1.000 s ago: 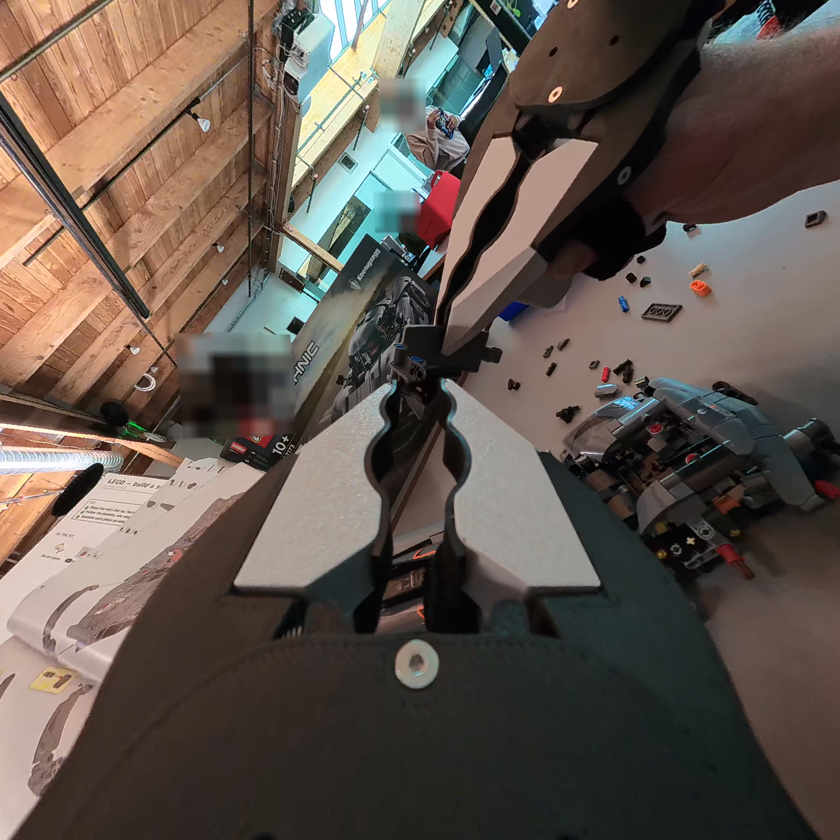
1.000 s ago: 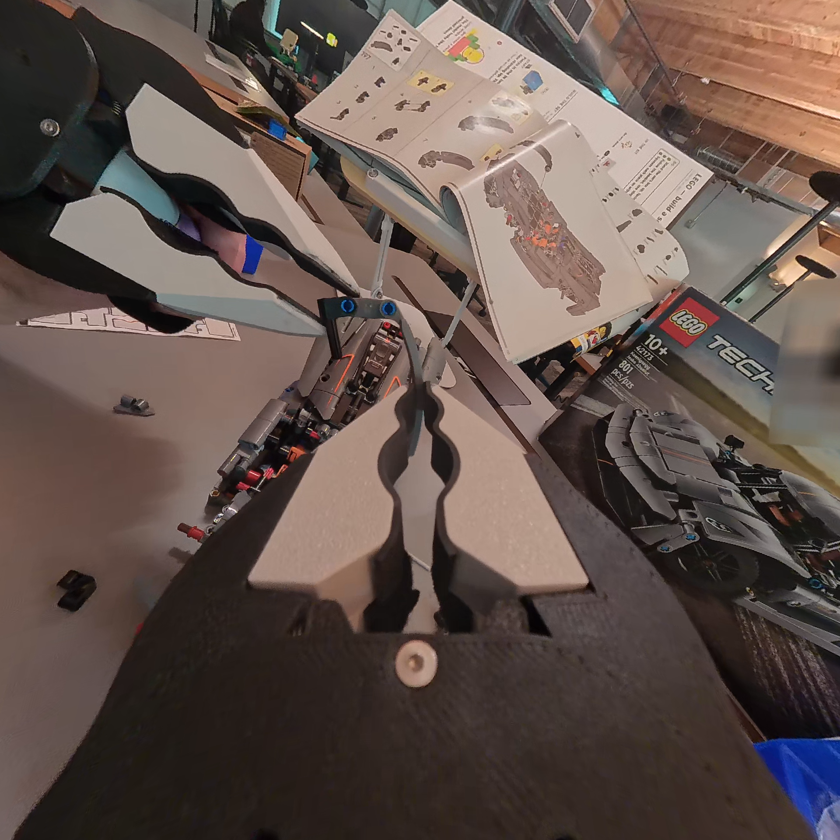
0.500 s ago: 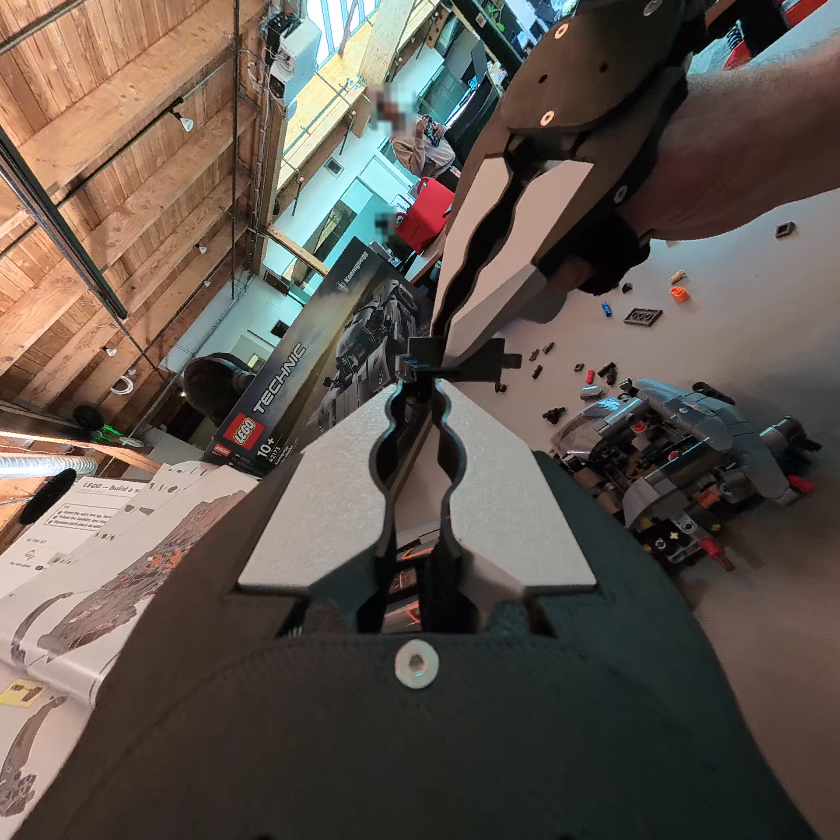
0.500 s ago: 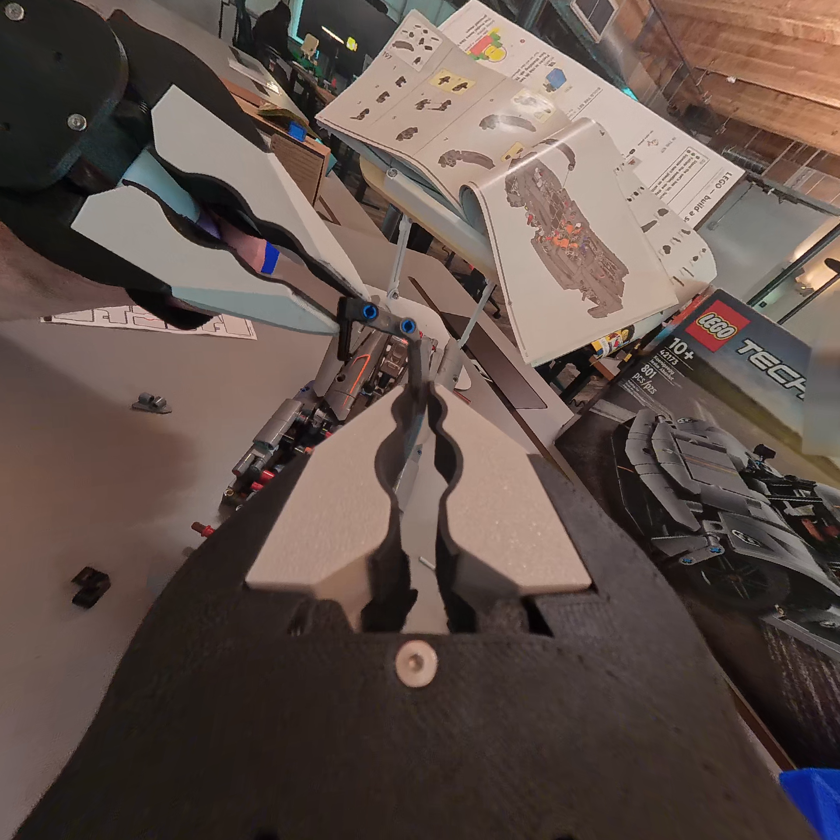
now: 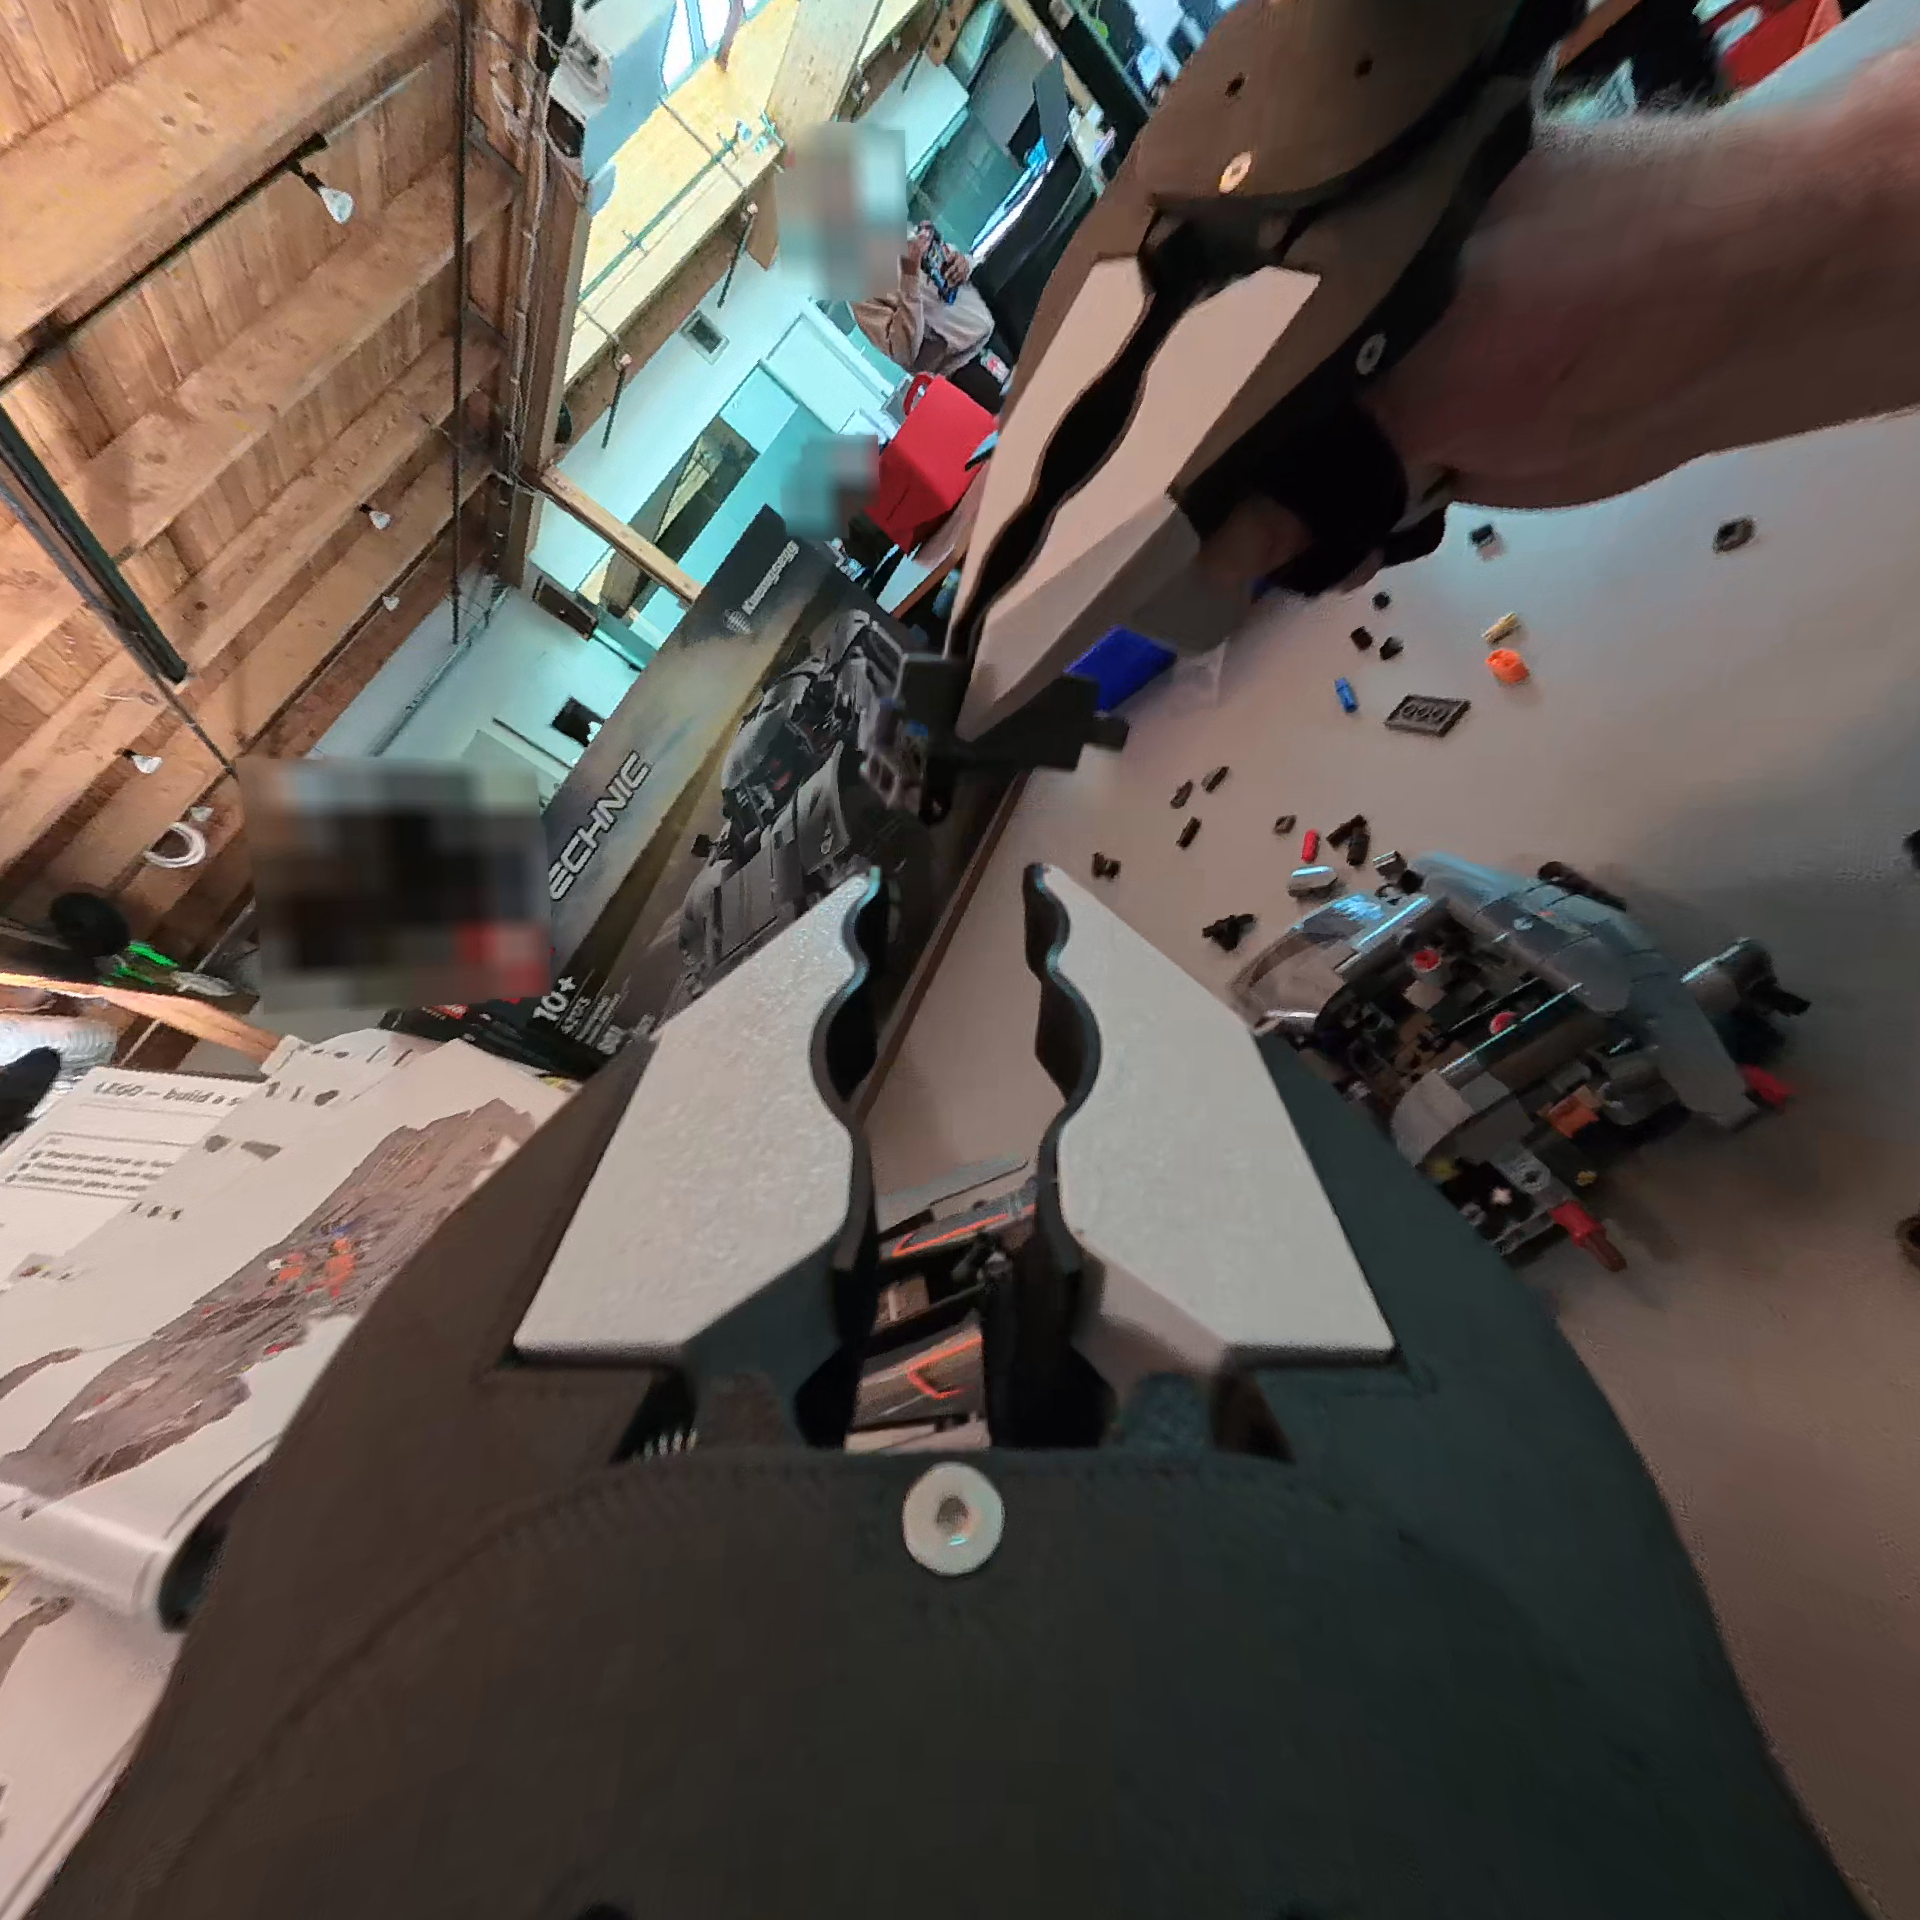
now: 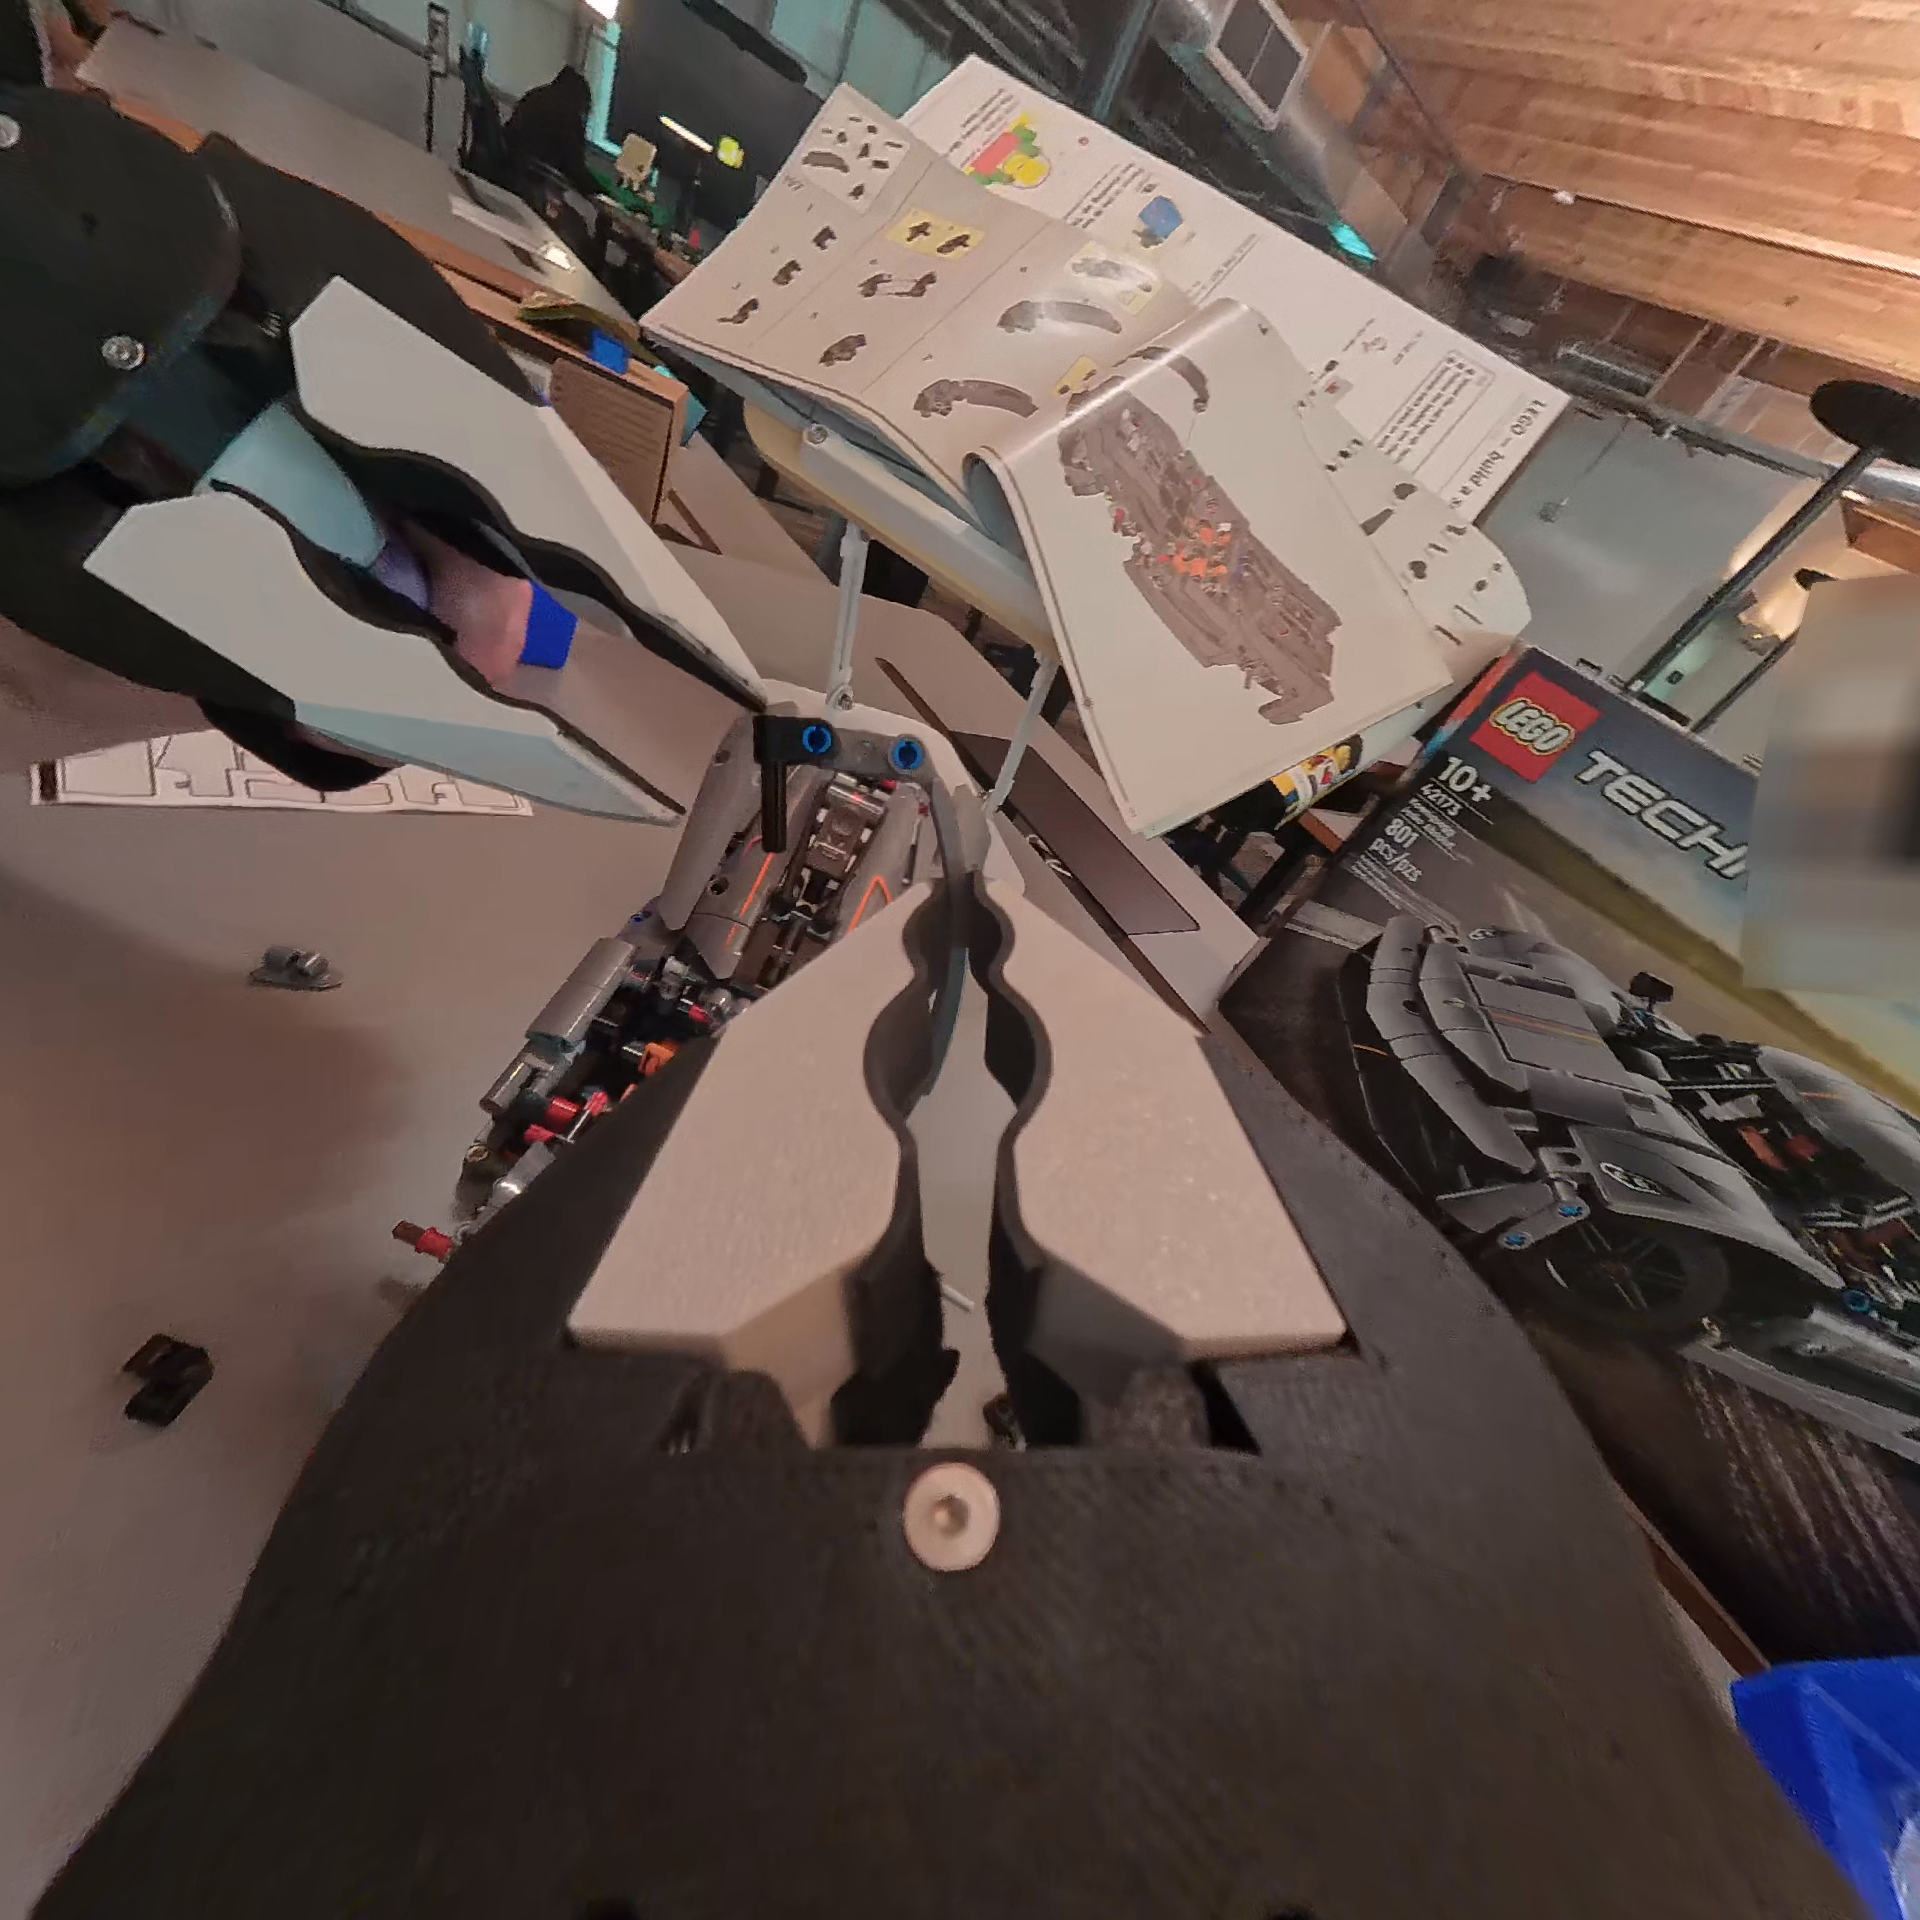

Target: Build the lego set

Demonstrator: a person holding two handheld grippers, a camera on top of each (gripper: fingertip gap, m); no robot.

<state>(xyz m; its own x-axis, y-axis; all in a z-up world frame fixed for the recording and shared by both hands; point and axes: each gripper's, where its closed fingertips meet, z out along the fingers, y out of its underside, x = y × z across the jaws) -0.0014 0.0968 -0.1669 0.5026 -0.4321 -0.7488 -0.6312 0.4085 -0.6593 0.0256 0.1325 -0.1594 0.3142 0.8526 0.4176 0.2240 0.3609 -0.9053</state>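
My right gripper [image 6: 961, 888] is shut on a thin grey curved piece that carries a small black sub-assembly with blue pins [image 6: 836, 746], held in the air above the partly built grey car [image 6: 727, 935]. My left gripper [image 5: 951, 883] is open and empty, its tips just short of the sub-assembly [image 5: 920, 732]. In the left wrist view the right gripper [image 5: 961, 670] comes in from the upper right with a hand behind it. The car [image 5: 1507, 1039] lies on the table to the right.
The open instruction booklet [image 6: 1091, 416] stands on a holder behind the car, and the set's box [image 6: 1558, 935] stands to its right. Several loose small pieces [image 5: 1423, 712] lie on the table. A black piece [image 6: 166, 1377] and a grey piece [image 6: 296, 966] lie at the left. About 5 cm separates my left fingertips from my right.
My left gripper was shut on the sub-assembly; it has opened, let go and drawn back a little. The right gripper still holds the piece.
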